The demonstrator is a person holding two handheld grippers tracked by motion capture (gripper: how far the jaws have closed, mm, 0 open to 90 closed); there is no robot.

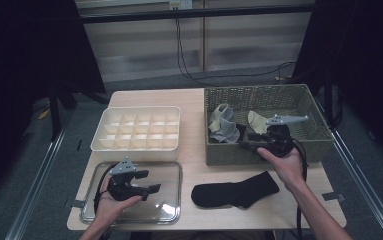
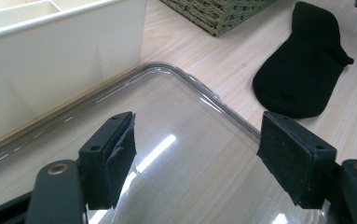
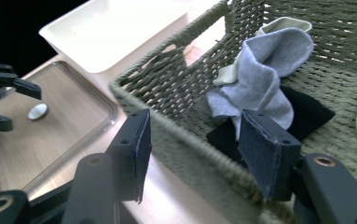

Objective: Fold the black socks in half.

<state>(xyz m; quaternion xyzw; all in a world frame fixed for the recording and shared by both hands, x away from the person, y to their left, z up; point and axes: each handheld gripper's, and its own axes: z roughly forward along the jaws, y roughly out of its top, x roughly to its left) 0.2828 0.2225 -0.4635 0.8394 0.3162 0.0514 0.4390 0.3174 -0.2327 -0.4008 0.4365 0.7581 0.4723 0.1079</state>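
Item: grey sock, bunched in the left half of the wicker basket, lying over a black sock on the basket floor; a cream sock lies near it toward the middle.

Right gripper: I hold it at the basket's near wall, jaws apart and empty, one jaw outside the wicker rim, the other over the inside, aimed at the grey sock.

Left gripper: jaws apart, empty, hovering over the clear tray at the table's near left corner.

Other stock: a second black sock flat on the table near its front edge, between tray and basket; a white divided organiser behind the tray.

Risks, as I judge them: closing from here would pinch the wicker wall instead of cloth, since the rim sits between the jaws. Reaching deeper could gather the black sock underneath together with the grey one, as the two overlap. A jaw catching in the weave could drag the basket toward the table's front edge.
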